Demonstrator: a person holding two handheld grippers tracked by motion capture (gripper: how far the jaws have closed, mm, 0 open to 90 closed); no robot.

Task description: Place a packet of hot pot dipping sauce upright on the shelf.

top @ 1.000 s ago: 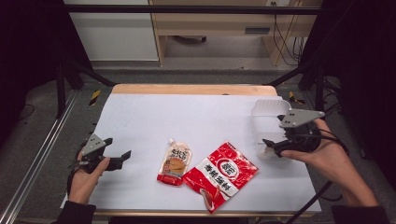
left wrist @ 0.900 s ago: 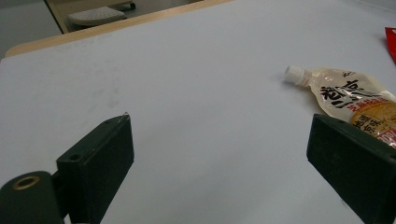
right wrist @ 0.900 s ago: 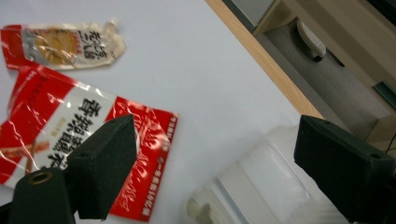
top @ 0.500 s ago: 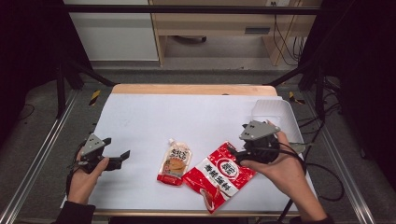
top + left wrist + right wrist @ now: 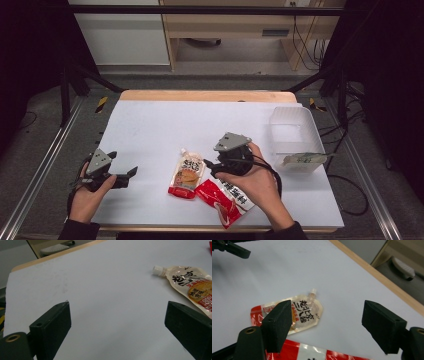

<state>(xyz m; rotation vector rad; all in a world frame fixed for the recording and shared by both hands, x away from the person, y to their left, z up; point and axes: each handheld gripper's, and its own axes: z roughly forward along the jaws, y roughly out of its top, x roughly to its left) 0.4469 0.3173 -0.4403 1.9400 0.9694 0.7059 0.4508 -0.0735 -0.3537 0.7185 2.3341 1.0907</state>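
A cream and orange spout pouch (image 5: 187,175) lies flat on the white table, its cap pointing away from me. Beside it lies a red and white packet (image 5: 225,200), partly under the person's right hand. My right gripper (image 5: 207,165) hovers just right of the pouch, above the red packet. Its jaws are open and have just been closing a little, with nothing between them. In the right gripper view the pouch (image 5: 299,312) shows past the left jaw and the red packet (image 5: 317,353) along the bottom. My left gripper (image 5: 131,172) rests open at the table's left; the pouch (image 5: 192,287) lies off to its right.
A clear plastic bin (image 5: 295,132) stands at the table's right edge with a pale packet (image 5: 300,160) at its near end. The table's wooden far edge (image 5: 205,95) runs across the back. Metal frame rails flank both sides.
The right hand has swept left and down from beside the bin to just right of the spout pouch, above the red packet. The left hand has stayed put.
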